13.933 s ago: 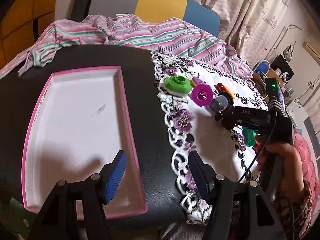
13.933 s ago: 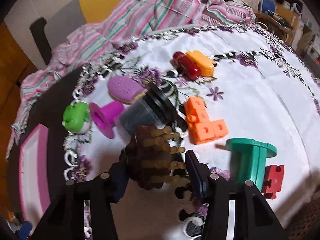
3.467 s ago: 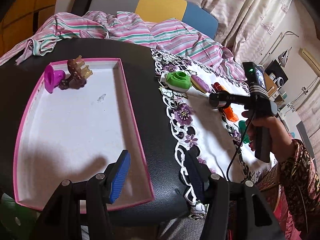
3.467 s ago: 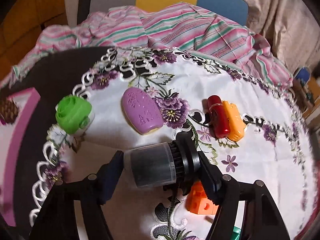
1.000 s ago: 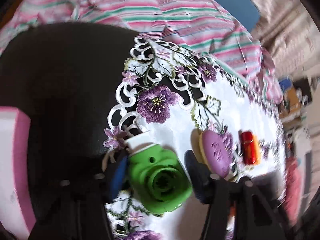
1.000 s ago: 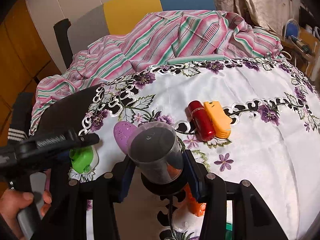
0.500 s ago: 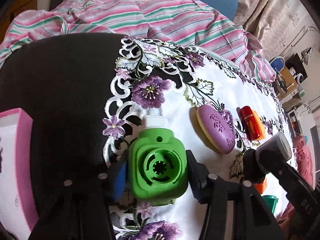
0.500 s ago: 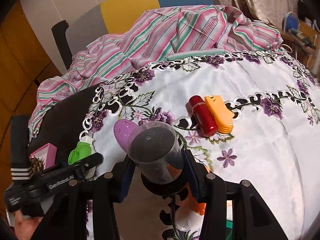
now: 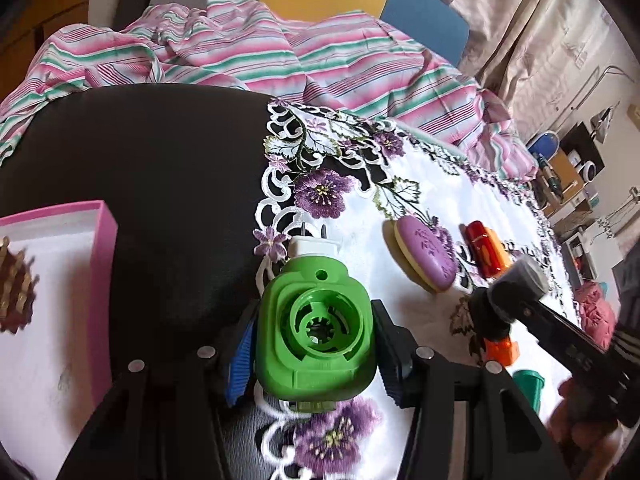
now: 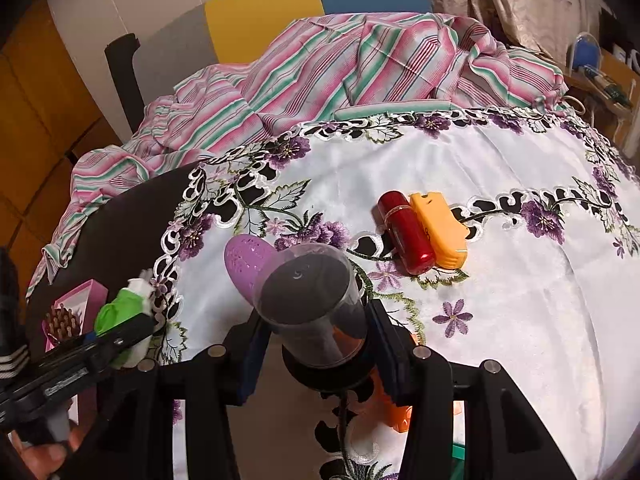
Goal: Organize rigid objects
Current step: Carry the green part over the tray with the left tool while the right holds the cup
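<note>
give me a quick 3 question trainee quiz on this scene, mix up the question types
1. True or false: the left gripper is shut on the green plastic plug-in device.
2. Which thing does the right gripper hold?
A. the purple oval soap-like piece
B. the clear plastic jar with a black lid
C. the red cylinder
3. Fill in: the brown bristled hairbrush lies in the ____ tray with a white floor.

Key: 1 true; 2 B; 3 pink
</note>
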